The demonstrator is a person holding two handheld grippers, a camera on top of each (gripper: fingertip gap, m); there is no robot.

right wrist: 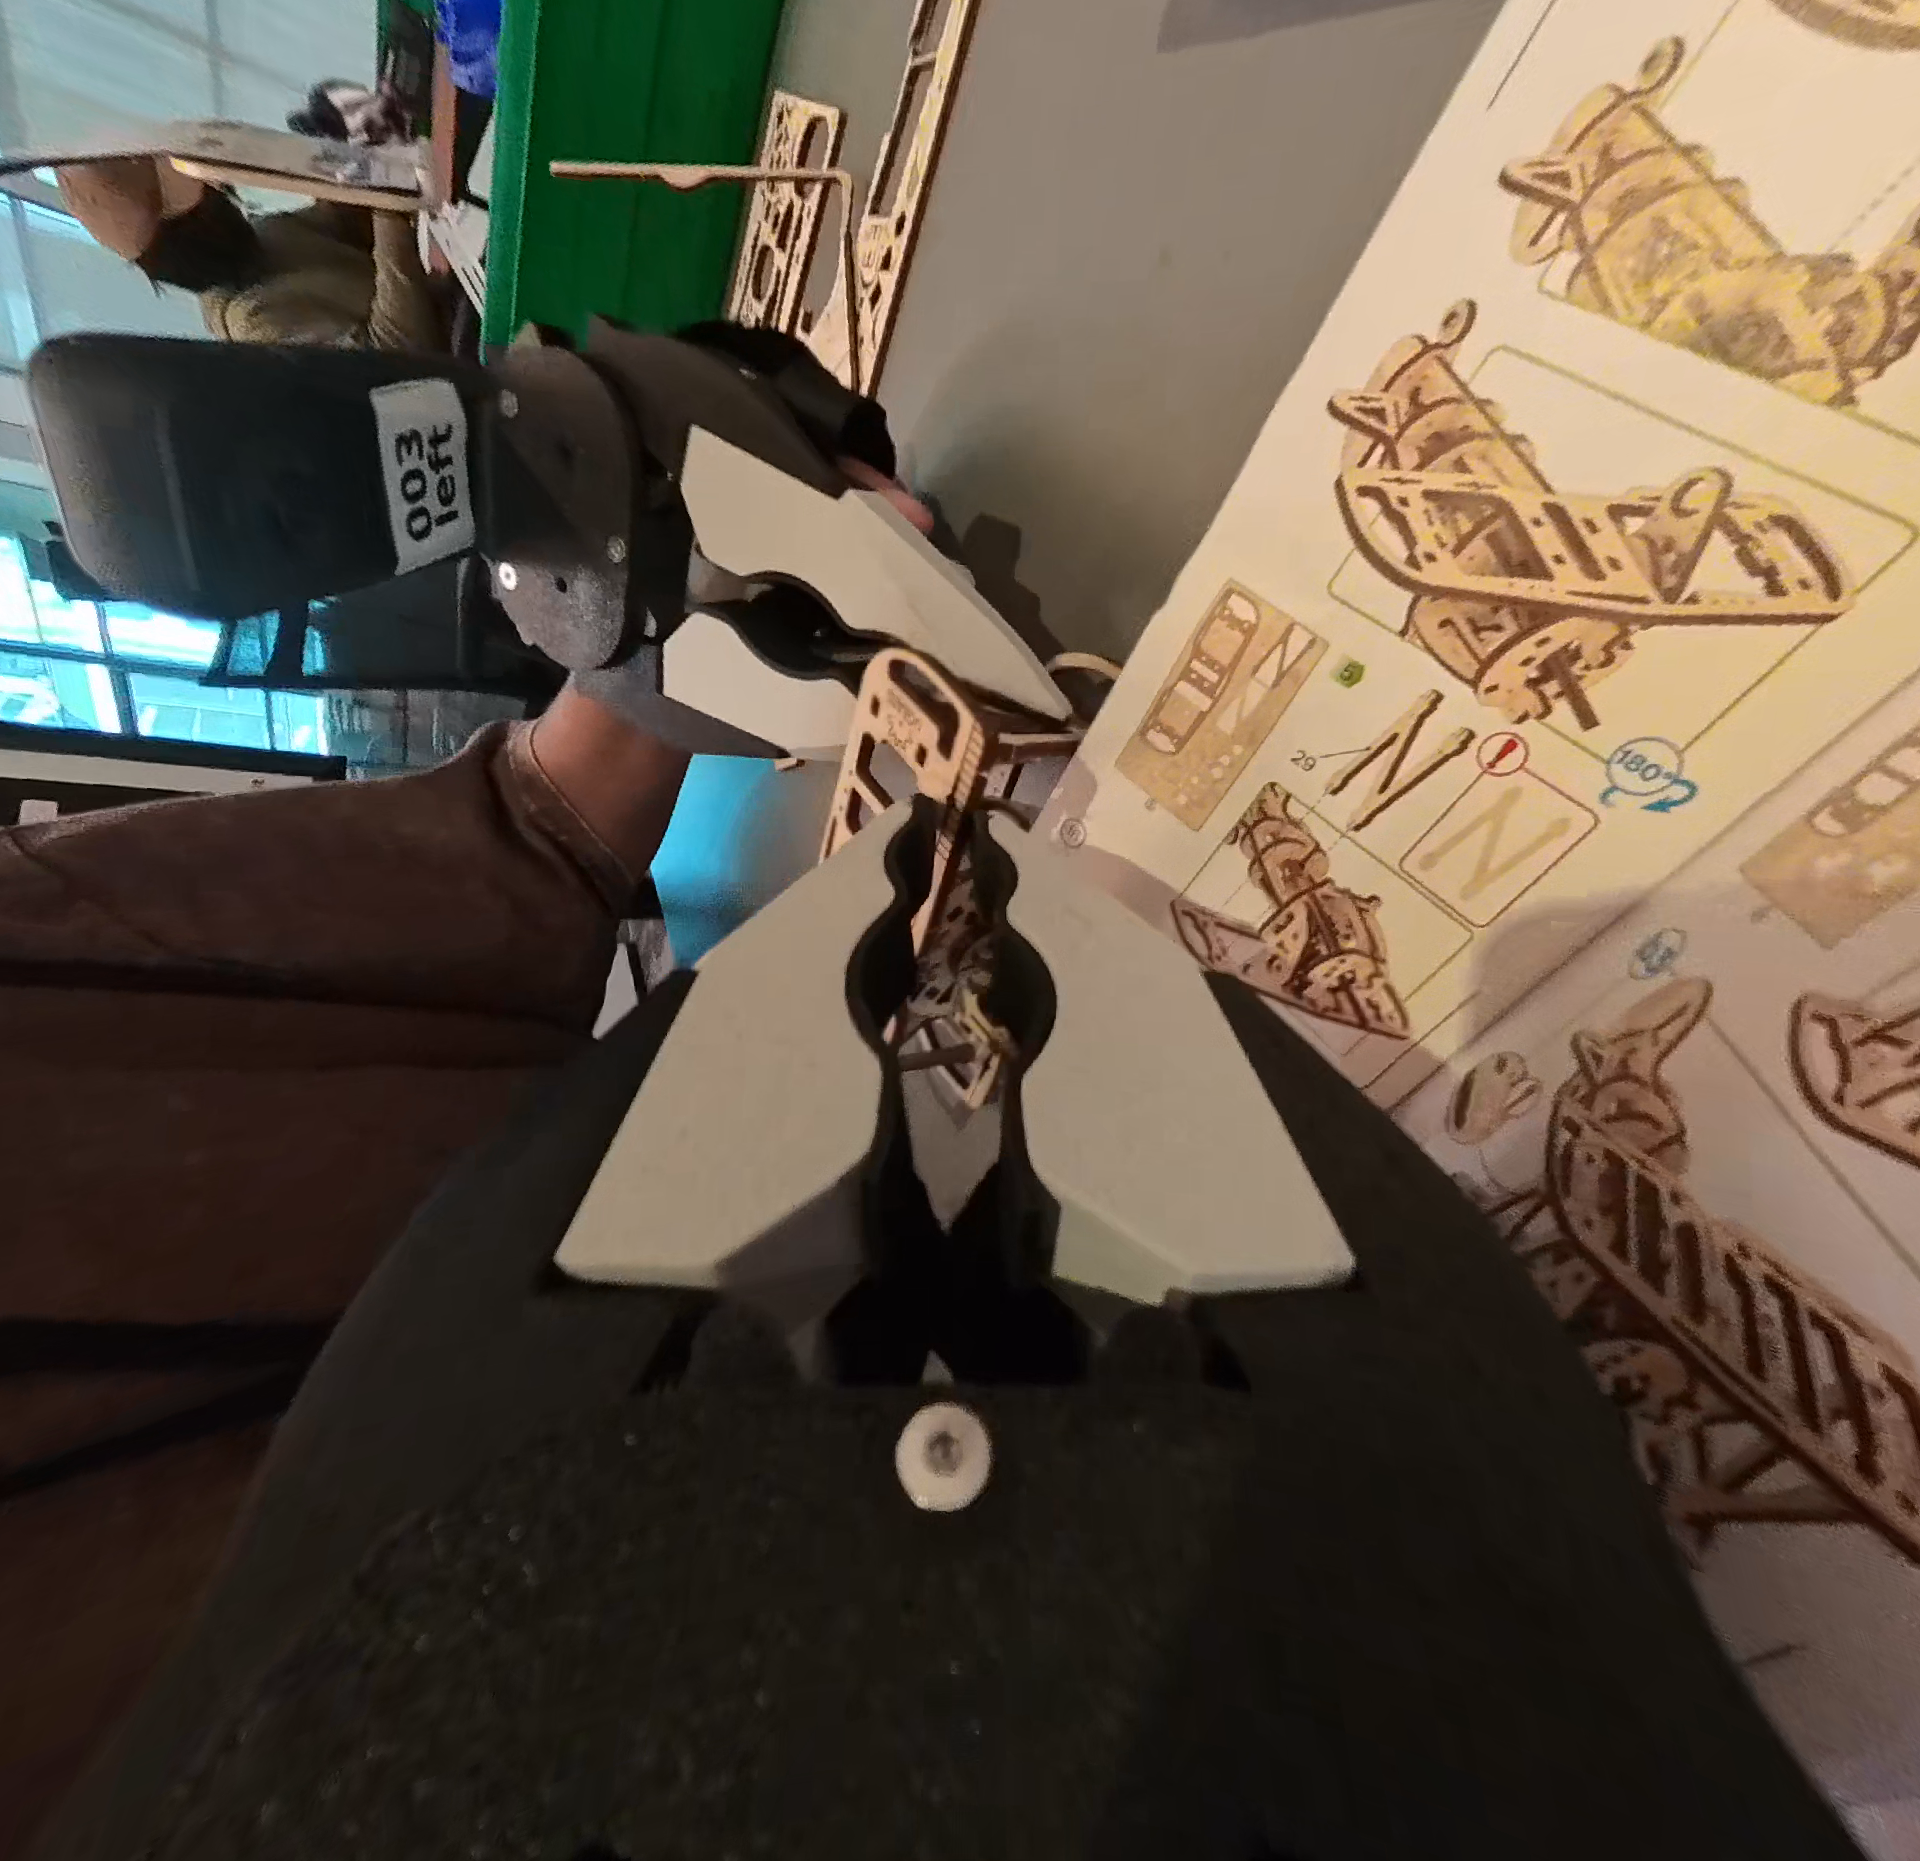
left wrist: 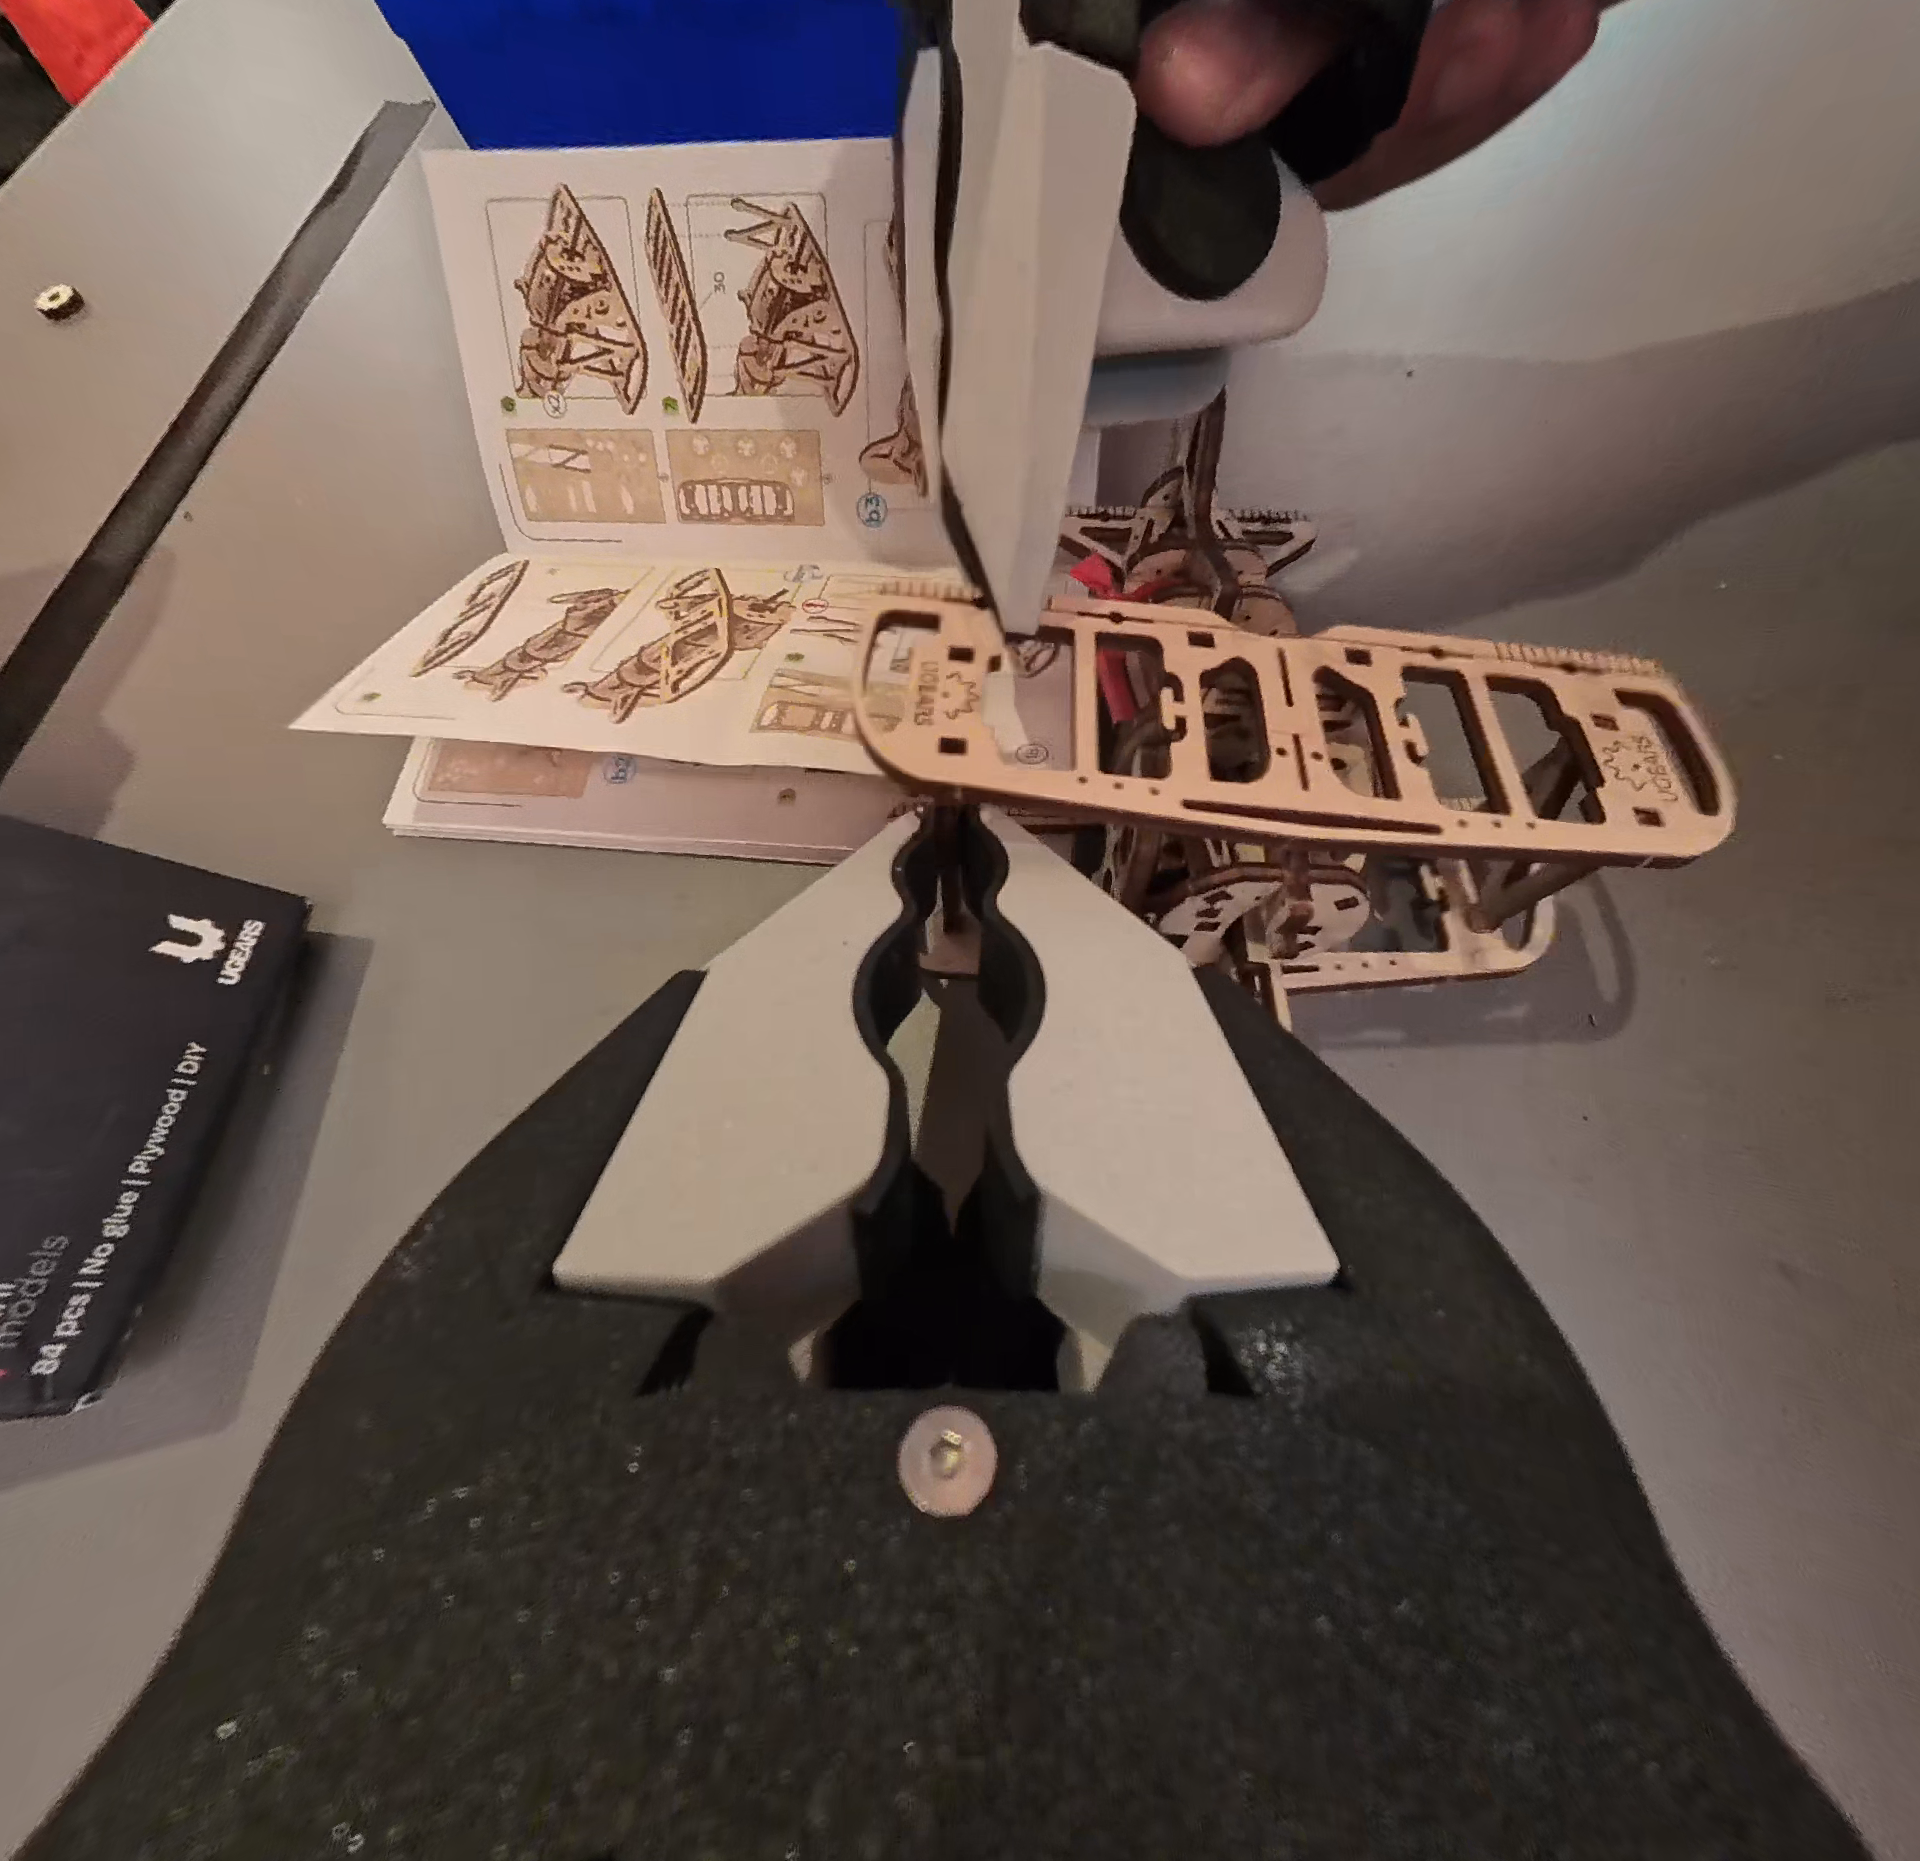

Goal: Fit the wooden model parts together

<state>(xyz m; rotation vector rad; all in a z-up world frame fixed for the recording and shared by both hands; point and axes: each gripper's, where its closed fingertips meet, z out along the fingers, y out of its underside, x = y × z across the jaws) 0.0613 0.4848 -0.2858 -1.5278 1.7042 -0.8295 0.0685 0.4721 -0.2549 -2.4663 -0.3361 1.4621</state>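
Note:
A wooden biplane model (left wrist: 1247, 907) stands on the grey table (left wrist: 1558, 1240). Its slotted upper wing panel (left wrist: 1299, 741) lies across the top. My left gripper (left wrist: 948, 824) is shut on a thin wooden strut (left wrist: 945, 907) under the wing's left end. My right gripper (left wrist: 997, 606) comes down from above, and its tip meets the wing's far edge near that same end. In the right wrist view my right gripper (right wrist: 945, 814) is shut on the wing panel (right wrist: 904, 731), which runs between its fingers. The left gripper (right wrist: 914, 715) grips the model just beyond it.
An open instruction booklet (left wrist: 665, 377) lies behind the model and fills the right of the right wrist view (right wrist: 1558, 564). A black box (left wrist: 114, 1084) sits at the left. Wooden part sheets (right wrist: 904, 149) lean by a green board (right wrist: 623, 97). A brown sleeve (right wrist: 260, 928) is nearby. Less than 4 cm separates the two grippers' tips.

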